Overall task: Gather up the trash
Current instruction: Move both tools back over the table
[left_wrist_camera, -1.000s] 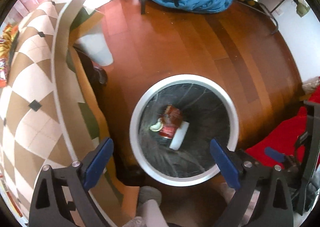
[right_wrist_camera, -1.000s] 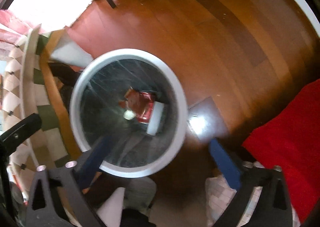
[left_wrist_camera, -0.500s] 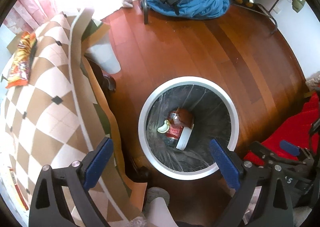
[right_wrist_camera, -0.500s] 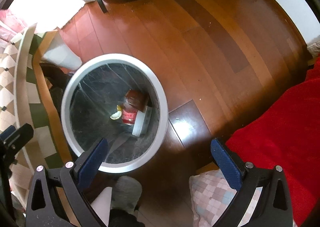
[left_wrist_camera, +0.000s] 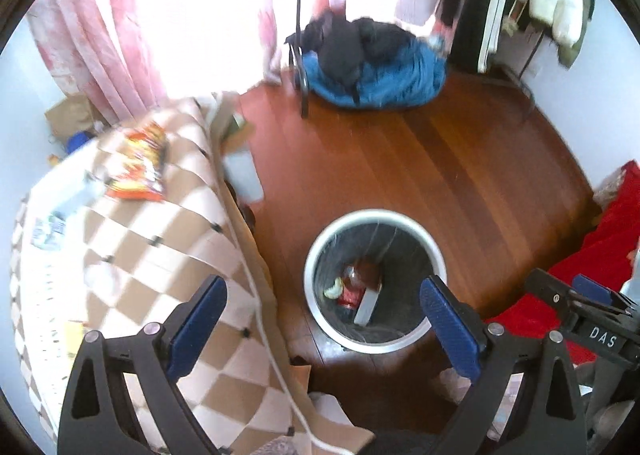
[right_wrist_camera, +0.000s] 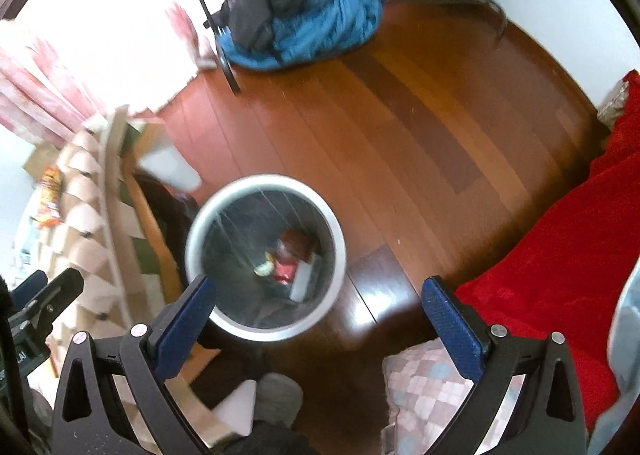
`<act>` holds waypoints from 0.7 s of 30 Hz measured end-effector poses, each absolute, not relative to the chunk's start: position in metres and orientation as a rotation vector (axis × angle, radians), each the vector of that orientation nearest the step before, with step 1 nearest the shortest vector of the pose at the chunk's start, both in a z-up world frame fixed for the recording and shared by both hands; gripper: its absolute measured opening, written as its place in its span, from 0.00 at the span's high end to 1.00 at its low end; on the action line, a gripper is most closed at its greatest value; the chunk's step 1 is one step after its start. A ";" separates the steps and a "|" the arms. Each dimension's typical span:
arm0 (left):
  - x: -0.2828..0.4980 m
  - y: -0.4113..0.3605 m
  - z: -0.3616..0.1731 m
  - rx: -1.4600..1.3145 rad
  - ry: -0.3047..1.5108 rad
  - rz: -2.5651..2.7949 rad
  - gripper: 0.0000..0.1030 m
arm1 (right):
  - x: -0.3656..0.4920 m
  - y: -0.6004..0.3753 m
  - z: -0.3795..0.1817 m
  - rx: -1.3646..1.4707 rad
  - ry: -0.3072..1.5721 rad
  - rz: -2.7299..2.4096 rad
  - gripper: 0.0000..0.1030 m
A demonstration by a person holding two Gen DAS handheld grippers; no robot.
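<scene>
The left gripper [left_wrist_camera: 320,319] is spread wide and holds nothing. The right gripper [right_wrist_camera: 316,319] is just as wide and empty too. Both hang high above the round bin [left_wrist_camera: 434,251] (it stands upright on the wooden floor [left_wrist_camera: 420,167], its mouth facing up). An orange snack bag [left_wrist_camera: 138,165] lies flat on the checked table [left_wrist_camera: 132,255], its long side pointing away from the camera.

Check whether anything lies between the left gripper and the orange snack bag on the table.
Nothing visible blocks it. The left gripper is open and empty, and only bare checkered tablecloth lies between it and the snack bag. A blurred clear wrapper sits left of that line.
</scene>
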State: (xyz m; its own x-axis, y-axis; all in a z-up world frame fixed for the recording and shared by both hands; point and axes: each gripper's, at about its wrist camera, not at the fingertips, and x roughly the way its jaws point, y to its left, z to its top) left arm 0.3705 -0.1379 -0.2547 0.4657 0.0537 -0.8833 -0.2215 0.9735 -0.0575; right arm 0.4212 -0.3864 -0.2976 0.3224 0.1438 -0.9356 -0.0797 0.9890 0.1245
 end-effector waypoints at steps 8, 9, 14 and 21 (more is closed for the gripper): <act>0.305 -0.089 -0.179 -0.193 0.930 0.273 0.04 | 0.376 -0.352 -0.202 0.102 1.088 0.243 0.00; 0.295 -0.082 -0.177 -0.196 0.921 0.292 0.04 | 0.368 -0.343 -0.192 0.104 1.078 0.263 0.00; 0.225 -0.022 -0.178 -0.229 0.916 0.419 0.04 | 0.326 -0.289 -0.168 0.095 1.075 0.384 0.00; 0.124 0.058 -0.238 -0.277 1.020 0.646 0.04 | 0.255 -0.171 -0.207 -0.006 1.209 0.608 0.00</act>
State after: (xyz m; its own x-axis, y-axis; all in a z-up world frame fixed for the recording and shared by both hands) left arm 0.1236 0.0579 -0.2381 0.3592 0.3692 -0.8571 -0.6171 0.7829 0.0786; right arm 0.2548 -0.1711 -0.2072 0.2161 0.4355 -0.8739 -0.4417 0.8418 0.3103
